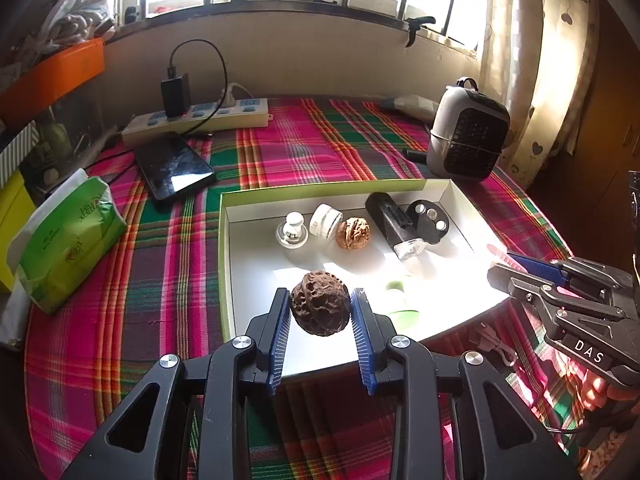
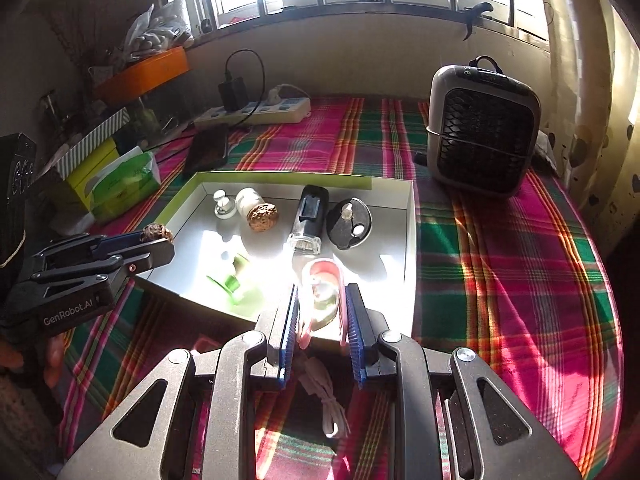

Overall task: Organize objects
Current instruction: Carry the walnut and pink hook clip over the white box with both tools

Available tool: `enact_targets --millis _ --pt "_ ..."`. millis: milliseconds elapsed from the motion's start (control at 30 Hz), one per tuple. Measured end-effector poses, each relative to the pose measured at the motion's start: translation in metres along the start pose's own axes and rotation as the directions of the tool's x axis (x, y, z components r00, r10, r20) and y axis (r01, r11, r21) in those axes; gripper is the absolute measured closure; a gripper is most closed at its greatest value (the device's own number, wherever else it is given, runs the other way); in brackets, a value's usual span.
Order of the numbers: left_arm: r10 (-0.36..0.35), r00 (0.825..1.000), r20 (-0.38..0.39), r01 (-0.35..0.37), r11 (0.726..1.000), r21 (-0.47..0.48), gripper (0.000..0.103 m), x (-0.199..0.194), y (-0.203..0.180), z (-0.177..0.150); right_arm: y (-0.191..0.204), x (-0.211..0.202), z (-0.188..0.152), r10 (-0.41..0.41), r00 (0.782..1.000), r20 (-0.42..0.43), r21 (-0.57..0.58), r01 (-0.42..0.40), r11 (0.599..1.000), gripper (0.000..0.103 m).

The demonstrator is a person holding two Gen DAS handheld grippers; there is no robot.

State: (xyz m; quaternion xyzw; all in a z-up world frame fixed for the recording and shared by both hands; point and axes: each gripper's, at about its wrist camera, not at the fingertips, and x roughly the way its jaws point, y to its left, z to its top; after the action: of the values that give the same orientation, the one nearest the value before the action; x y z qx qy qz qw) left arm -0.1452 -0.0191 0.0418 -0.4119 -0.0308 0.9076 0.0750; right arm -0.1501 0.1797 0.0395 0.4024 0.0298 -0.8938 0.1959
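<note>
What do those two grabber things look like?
Both are black, angular frames with triangular cut-outs, silver round screws and ribbed blue pads inside the jaws. The left gripper bears white "GenRobot.AI" lettering on its side, the right gripper a small white "DAS" label.

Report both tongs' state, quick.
Left tongs: closed on the dark walnut.
Right tongs: closed on a pink looped object.
</note>
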Motion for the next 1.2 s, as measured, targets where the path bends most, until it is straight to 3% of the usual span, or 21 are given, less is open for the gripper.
enact_targets --millis 633,1200 --pt "0.024 0.998 -0.059 -0.024 1.0 0.003 0.075 0.044 0.007 0.015 -0.016 0.037 0.013 -0.012 0.998 -0.059 0.014 0.013 1.0 0.079" --pt "0.041 0.996 -0.075 -0.039 0.999 0.022 0.075 0.058 0.004 0.017 -0.011 0.052 0.013 -0.017 0.996 -0.082 -0.019 0.016 1.0 0.078"
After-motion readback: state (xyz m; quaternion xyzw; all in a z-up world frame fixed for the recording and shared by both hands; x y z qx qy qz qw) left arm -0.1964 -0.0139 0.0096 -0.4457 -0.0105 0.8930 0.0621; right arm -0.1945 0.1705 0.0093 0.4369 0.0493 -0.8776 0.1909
